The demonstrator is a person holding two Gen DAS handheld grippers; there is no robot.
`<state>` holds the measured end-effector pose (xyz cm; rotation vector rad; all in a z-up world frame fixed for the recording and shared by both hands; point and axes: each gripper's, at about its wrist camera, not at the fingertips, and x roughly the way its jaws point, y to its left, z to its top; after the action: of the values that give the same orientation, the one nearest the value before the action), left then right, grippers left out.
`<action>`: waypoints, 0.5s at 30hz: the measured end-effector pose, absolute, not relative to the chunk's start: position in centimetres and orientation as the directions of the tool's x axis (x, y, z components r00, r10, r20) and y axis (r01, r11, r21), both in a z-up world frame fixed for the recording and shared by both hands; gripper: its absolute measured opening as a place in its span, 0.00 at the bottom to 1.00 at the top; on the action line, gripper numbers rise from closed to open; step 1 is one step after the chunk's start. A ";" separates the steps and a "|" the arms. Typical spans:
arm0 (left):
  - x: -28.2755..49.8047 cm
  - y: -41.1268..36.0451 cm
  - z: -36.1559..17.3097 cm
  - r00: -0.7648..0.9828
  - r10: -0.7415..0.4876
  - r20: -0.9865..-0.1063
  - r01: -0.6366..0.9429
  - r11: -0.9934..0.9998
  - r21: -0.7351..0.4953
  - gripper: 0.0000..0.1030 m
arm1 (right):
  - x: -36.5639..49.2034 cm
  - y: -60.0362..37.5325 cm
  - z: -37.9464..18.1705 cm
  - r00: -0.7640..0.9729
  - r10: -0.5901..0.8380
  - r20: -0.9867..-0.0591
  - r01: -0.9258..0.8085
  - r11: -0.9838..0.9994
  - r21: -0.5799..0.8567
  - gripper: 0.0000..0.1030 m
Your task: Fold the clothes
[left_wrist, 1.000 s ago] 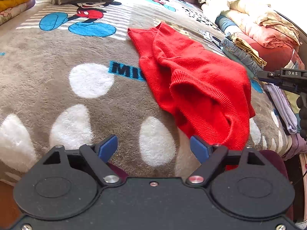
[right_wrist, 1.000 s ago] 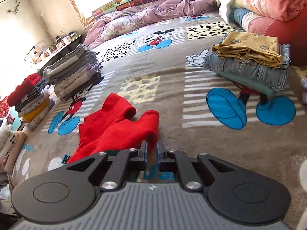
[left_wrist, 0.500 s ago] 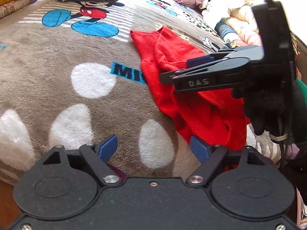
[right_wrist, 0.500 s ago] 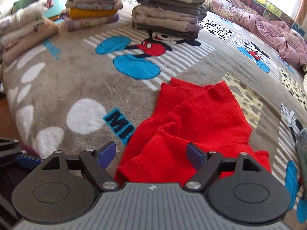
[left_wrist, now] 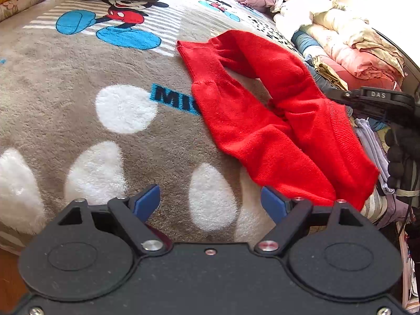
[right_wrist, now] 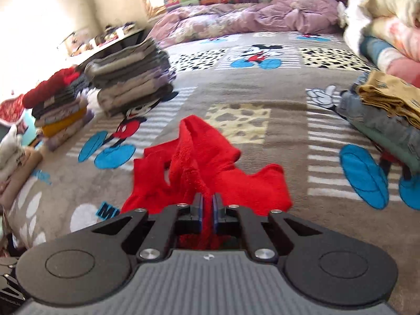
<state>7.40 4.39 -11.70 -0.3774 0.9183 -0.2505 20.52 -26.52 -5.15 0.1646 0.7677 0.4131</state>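
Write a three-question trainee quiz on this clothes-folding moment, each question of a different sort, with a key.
1. True or false: the right gripper is shut on the red garment.
2. Multiple choice: the left gripper is (A) shut on the red garment, (B) open with nothing between its fingers, (C) shut on jeans.
3. Fill in: the red garment lies on a grey blanket printed with a cartoon ____.

Key: 1 true; 2 B; 3 mouse.
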 end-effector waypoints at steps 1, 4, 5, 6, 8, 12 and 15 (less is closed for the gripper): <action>7.4 4.3 -11.7 0.585 -0.365 -0.724 0.050 0.907 -0.418 0.82 | 20.2 -28.2 -5.2 0.666 0.403 -0.628 -0.262 0.914 0.308 0.07; 7.4 4.1 -11.7 0.582 -0.355 -0.731 0.050 0.913 -0.404 0.82 | 19.3 -33.0 -5.6 0.716 0.350 -0.604 -0.141 0.920 0.366 0.07; 7.4 4.0 -11.7 0.581 -0.352 -0.734 0.050 0.915 -0.399 0.82 | 19.0 -34.1 -6.0 0.720 0.339 -0.605 -0.108 0.917 0.384 0.07; 7.4 3.9 -11.7 0.580 -0.348 -0.736 0.050 0.918 -0.394 0.82 | 18.8 -35.2 -6.4 0.724 0.328 -0.607 -0.077 0.913 0.401 0.07; 7.5 3.7 -11.7 0.577 -0.339 -0.744 0.051 0.923 -0.381 0.84 | 18.5 -35.3 -6.8 0.702 0.339 -0.626 -0.083 0.912 0.401 0.12; 7.7 3.1 -11.8 0.570 -0.317 -0.758 0.053 0.935 -0.350 0.85 | 18.1 -30.7 -6.0 0.676 0.379 -0.632 -0.196 0.919 0.341 0.60; 7.6 3.1 -11.9 0.570 -0.312 -0.760 0.053 0.937 -0.345 0.85 | 18.0 -25.1 -5.0 0.626 0.440 -0.644 -0.344 0.897 0.279 0.87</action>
<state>7.64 3.13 -11.85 -0.2991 0.9432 -0.2182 17.96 -25.08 -5.01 0.1332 0.7736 0.4508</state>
